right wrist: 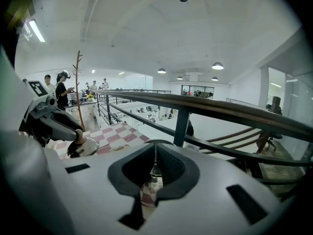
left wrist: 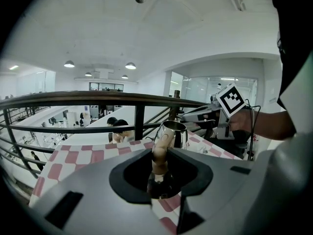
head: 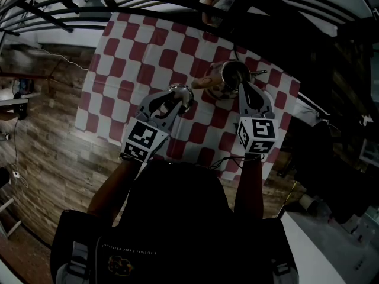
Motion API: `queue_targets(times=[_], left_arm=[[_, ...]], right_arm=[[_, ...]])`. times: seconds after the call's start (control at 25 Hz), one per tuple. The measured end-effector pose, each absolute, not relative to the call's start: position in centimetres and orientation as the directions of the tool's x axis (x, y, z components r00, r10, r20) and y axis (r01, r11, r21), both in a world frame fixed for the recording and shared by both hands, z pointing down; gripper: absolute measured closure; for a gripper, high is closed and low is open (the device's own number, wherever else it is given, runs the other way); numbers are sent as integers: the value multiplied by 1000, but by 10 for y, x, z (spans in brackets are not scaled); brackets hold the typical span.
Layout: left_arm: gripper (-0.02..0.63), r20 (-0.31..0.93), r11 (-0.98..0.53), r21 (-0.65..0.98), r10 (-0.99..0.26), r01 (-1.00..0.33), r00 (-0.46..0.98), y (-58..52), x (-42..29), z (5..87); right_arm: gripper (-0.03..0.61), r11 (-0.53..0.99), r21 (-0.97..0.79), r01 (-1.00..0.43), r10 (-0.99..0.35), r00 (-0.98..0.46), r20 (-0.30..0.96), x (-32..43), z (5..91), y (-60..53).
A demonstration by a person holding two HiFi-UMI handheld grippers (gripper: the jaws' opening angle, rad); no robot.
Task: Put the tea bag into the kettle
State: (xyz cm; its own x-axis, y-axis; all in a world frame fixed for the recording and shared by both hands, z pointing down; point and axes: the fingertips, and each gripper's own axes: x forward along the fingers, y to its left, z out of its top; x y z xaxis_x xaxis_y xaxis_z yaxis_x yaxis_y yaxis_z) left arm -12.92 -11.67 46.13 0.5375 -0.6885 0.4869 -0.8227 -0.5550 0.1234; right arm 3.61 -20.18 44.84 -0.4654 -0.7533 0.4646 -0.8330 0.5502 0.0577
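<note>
The steel kettle (head: 228, 76) stands uncovered on the checkered table (head: 136, 52), its wooden handle pointing left. My left gripper (head: 177, 99) is shut on the wooden knob (left wrist: 160, 153) of the kettle lid (left wrist: 161, 182), holding it just left of the kettle (left wrist: 173, 133). The lid (right wrist: 84, 147) also shows at the left of the right gripper view. My right gripper (head: 246, 89) hovers over the kettle's right side with its jaws closed to a thin line. A small pale bit, seemingly the tea bag's string (right wrist: 155, 170), is pinched at the tips. The bag itself is hidden.
A dark metal railing (right wrist: 220, 111) runs along the table's far edge, close beyond the kettle. Wooden floor (head: 53, 141) lies left of the table. Several people stand at a distance on the left in the right gripper view.
</note>
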Motion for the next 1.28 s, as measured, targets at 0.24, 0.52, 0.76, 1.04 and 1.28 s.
queue_targets(times=[0.24, 0.52, 0.76, 1.04, 1.28], left_arm=[[511, 482, -556, 117, -693, -823, 536, -115, -129, 456], [512, 469, -559, 107, -700, -822, 538, -112, -127, 450], [512, 464, -570, 101, -698, -815, 546, -109, -124, 441], [512, 445, -592, 90, -696, -801, 564, -107, -114, 425], [512, 431, -628, 81, -678, -774, 595, -107, -100, 415]], right_arm=[[557, 547, 51, -836, -755, -466, 461, 37, 447, -198], [557, 538, 43, -842, -759, -462, 458, 41, 446, -191], [557, 526, 36, -850, -764, -454, 458, 47, 444, -184], [557, 506, 20, -862, -771, -442, 459, 59, 441, -174], [557, 472, 14, -882, -787, -414, 457, 75, 438, -163]])
